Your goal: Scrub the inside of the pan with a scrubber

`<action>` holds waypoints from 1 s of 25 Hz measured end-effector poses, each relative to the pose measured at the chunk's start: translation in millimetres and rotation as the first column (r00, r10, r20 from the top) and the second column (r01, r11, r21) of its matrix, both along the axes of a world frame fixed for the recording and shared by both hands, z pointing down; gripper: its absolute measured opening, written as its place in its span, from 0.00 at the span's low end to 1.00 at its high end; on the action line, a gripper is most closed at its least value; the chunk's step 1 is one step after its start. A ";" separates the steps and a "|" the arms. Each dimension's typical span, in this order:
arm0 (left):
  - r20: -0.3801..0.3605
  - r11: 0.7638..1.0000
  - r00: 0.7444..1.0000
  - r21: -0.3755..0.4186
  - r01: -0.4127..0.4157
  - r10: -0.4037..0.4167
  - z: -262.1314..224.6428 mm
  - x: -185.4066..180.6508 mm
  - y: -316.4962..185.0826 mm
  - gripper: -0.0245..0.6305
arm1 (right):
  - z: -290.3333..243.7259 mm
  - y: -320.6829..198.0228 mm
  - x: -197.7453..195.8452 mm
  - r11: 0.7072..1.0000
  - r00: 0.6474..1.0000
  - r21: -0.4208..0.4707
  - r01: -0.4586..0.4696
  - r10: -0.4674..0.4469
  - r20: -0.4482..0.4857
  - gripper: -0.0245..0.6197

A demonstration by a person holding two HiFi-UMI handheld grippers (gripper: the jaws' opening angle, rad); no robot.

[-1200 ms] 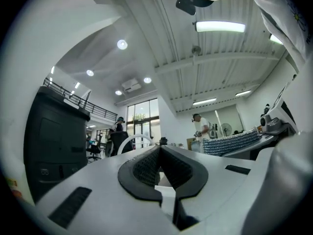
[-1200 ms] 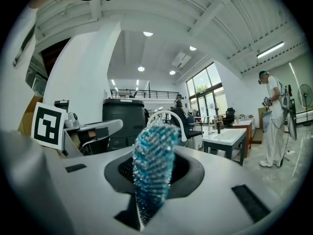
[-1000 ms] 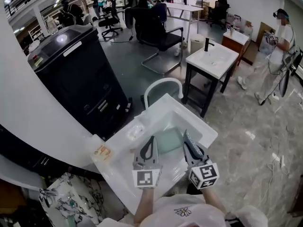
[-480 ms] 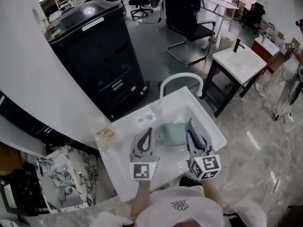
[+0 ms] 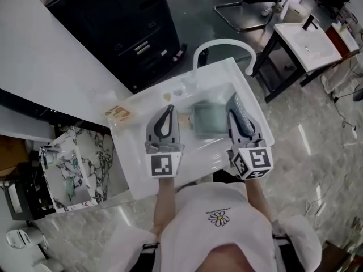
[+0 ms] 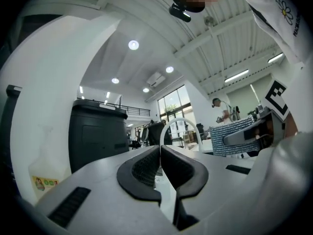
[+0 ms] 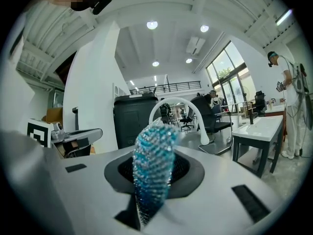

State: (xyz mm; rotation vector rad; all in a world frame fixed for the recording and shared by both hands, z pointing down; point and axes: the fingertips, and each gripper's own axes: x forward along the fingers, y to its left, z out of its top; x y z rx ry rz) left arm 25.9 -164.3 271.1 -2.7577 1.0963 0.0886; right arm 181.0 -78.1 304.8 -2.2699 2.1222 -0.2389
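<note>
Progress: scrubbing not started as far as I can tell, nothing is touching the pan yet.
Right claw (image 7: 153, 169): clamped on the sparkly blue scrubber (image 5: 240, 118), up over the sink (image 5: 136, 171).
Left claw (image 6: 159, 153): pinched shut, empty.
Pan (image 5: 209, 119): the pale green squarish thing down in the basin, I reckon.
Left to do: lower in, scrub inside.
Views: only the head view shows the pan; the gripper views settle the jaws.

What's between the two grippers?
Head view: the pale green pan sits in the sink between the shut left gripper and the right gripper holding the scrubber.
</note>
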 end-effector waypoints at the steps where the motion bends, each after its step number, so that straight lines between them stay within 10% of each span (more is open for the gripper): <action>1: 0.031 1.000 0.999 0.010 -0.009 0.009 2.7 3.2 -0.1 0.06 | 1.4 0.3 1.9 1.000 1.000 -0.004 0.003 -0.003 0.004 0.13; 7: 0.290 0.981 0.940 0.021 -0.193 0.179 34.1 30.8 -9.4 0.18 | 15.0 -0.9 10.5 0.999 0.999 -0.033 0.022 -0.021 0.040 0.13; 12: 0.522 0.932 0.776 -0.133 -0.336 0.355 96.6 43.3 -20.5 0.28 | 36.2 0.0 11.6 0.996 0.996 -0.077 0.052 -0.047 0.070 0.13; 14: 0.613 0.902 0.668 -0.209 -0.377 0.421 130.6 43.9 -22.6 0.29 | 46.9 2.8 10.8 0.993 0.995 -0.101 0.066 -0.057 0.084 0.13; 18: 0.788 0.837 0.353 -0.347 -0.423 0.505 200.9 40.7 -27.0 0.33 | 66.9 7.7 11.3 0.986 0.991 -0.141 0.084 -0.068 0.114 0.13; 25: 0.800 0.729 -0.043 -0.566 -0.386 0.599 285.3 31.0 -27.9 0.36 | 100.3 17.8 17.0 0.975 0.985 -0.203 0.090 -0.057 0.164 0.13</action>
